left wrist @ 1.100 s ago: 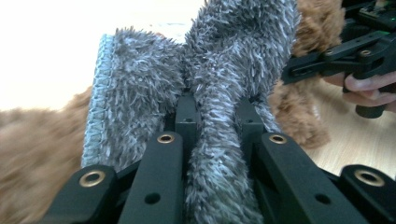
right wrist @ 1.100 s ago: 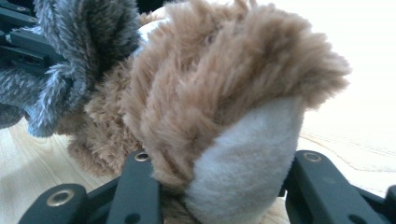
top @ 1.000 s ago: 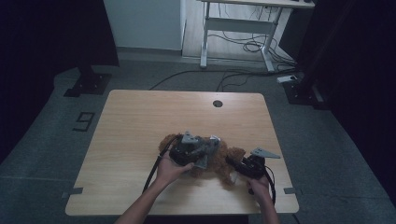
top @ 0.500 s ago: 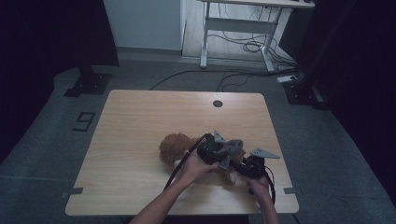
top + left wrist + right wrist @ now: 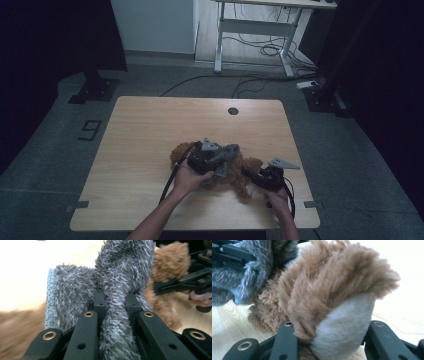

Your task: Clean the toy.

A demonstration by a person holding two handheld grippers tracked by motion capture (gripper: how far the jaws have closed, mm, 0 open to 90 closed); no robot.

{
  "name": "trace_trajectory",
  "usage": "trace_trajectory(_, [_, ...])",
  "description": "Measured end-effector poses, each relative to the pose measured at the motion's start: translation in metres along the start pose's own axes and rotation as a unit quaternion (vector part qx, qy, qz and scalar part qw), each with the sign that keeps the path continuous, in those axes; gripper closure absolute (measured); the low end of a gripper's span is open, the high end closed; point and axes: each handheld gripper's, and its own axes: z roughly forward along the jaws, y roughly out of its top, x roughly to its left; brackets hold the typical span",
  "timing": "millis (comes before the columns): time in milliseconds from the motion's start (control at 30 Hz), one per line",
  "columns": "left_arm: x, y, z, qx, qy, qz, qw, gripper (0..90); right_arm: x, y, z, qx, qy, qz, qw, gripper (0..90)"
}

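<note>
**A:** Start with the table (image 5: 150,130). Where does the work sit on it?

**B:** Toward its near edge, right of the middle. The brown plush toy (image 5: 239,175) lies there on its side, with its long axis running roughly along that near edge: one end toward the left gripper (image 5: 212,159), a paw toward the right gripper (image 5: 250,175).

**A:** And the grey cloth (image 5: 227,157)?

**B:** It is draped over the toy's middle, pinched in the left gripper. So the cloth lies straight ahead of that gripper, and the toy's body lies just under and beyond it. I judge the left hand nearer to whatever the cloth does next; the right only steadies.

**A:** How do the jaws stand?

**B:** In the left gripper view the jaws are clamped on a fold of the grey cloth (image 5: 120,285), with its stitched hem hanging to one side. In the right gripper view the jaws are closed around the toy's paw (image 5: 332,302), pale sole facing the camera.

**A:** What does the high view miss?

**B:** The fold between the left jaws and the paw's pale sole. But it gives the toy's lie on the table.
</note>
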Motion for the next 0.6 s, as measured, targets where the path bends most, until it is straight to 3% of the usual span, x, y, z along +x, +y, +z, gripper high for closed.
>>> trace_trajectory(233, [0.006,-0.009,-0.014,-0.012,0.011,0.004,0.9999,76.4,0.000,0.000,0.000,0.000,0.004,-0.001,1.0000,60.6])
trace_trajectory(467, [0.020,-0.015,-0.030,-0.026,0.024,-0.012,0.9993,76.1,-0.001,0.000,0.000,-0.002,0.005,0.002,1.0000,60.4])
trace_trajectory(500, [0.025,-0.018,-0.033,-0.027,0.031,-0.017,0.9990,76.0,-0.001,0.000,-0.001,-0.002,0.006,0.002,1.0000,60.4])
trace_trajectory(533, [0.034,-0.025,-0.038,-0.032,0.026,-0.032,0.9986,76.1,-0.001,0.000,0.000,-0.003,0.006,0.002,1.0000,60.3])
trace_trajectory(600, [0.039,-0.029,-0.041,-0.034,0.022,-0.040,0.9984,76.1,-0.001,0.000,0.000,-0.003,0.006,0.002,1.0000,60.3])
